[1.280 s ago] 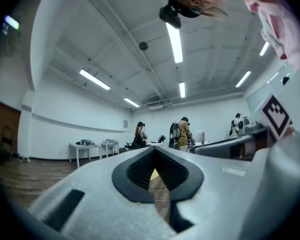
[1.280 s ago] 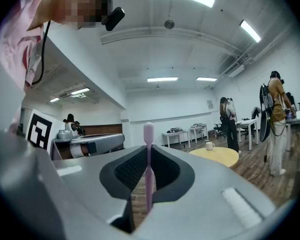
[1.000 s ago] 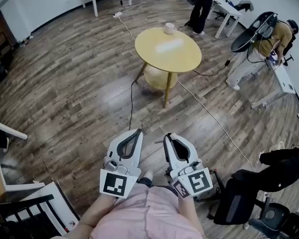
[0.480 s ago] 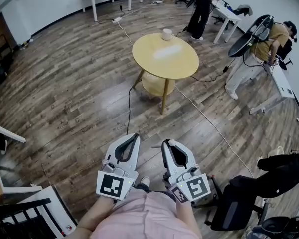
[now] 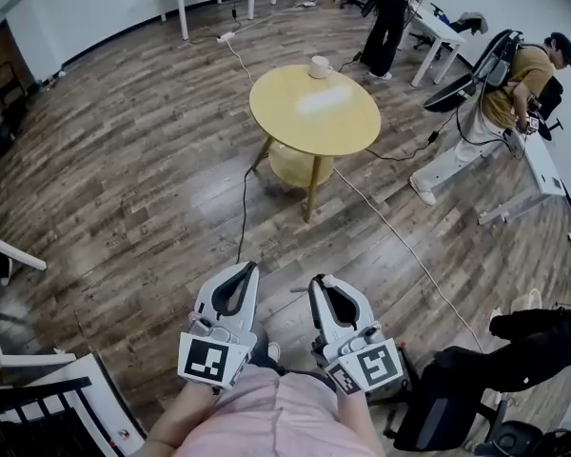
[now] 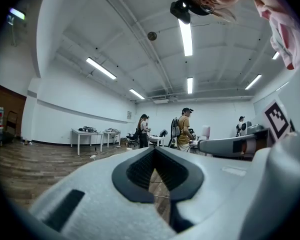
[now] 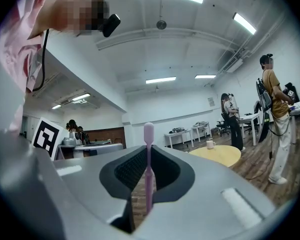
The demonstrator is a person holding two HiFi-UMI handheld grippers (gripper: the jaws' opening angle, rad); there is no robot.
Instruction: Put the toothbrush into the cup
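Wooden flooring [image 5: 124, 179] stretches ahead of us to a round yellow table [image 5: 295, 127]. The cup [image 5: 320, 67] stands near its far edge, well apart from both grippers. Our right gripper [image 5: 317, 282] is pinching the pink toothbrush [image 7: 148, 174] on its thin shaft, which stands up between the jaws with a rounded end above them. We cannot tell whether that end carries the bristles. Our left gripper [image 5: 249, 268] has its jaws pressed together with nothing between them. We judge the toothbrush light, stiff and smooth, so it could pivot in so narrow a pinch. A hold on the shaft suits it, leaving a free end to lower into the cup's mouth.
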